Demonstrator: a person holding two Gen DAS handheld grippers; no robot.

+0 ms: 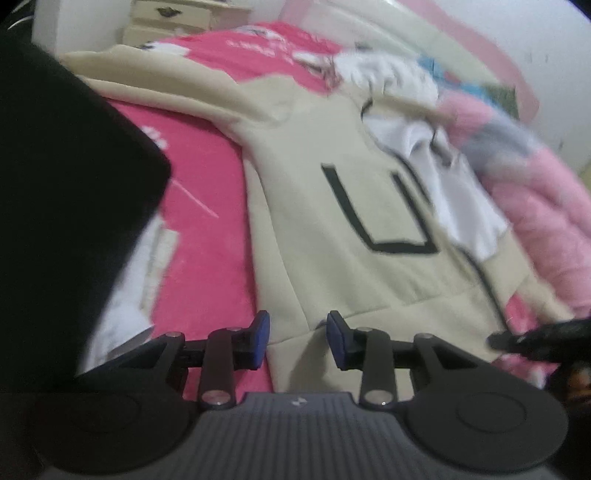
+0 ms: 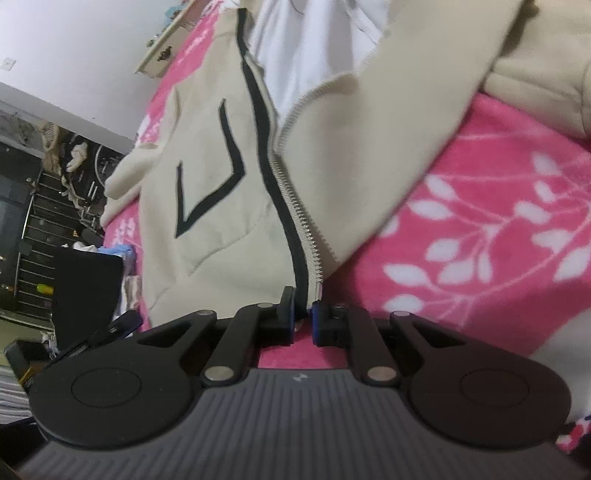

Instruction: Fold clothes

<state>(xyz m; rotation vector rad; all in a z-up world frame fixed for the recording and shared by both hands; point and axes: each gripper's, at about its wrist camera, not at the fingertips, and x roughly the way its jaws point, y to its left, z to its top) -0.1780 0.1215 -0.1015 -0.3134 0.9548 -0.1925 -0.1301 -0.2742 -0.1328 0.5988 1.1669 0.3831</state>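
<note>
Hoodie point(image 1: 369, 258) spread across frame centre on the pink blanket point(image 1: 207, 258); my left gripper point(image 1: 298, 339) jaws apart over its hem, gripping nothing. Right view: right gripper point(image 2: 303, 319) jaws clamped on the zipper edge point(image 2: 295, 221), lower centre. Flattening stage, I judge; next, regrip the hem.

We see a pink blanket point(image 2: 480, 221) with white leaf prints spread underneath. At the far end stands a cream nightstand point(image 1: 173, 18) with a dark drawer handle, against a white wall point(image 2: 74, 37). Dark cluttered shelves point(image 2: 33, 206) stand off to the side.
</note>
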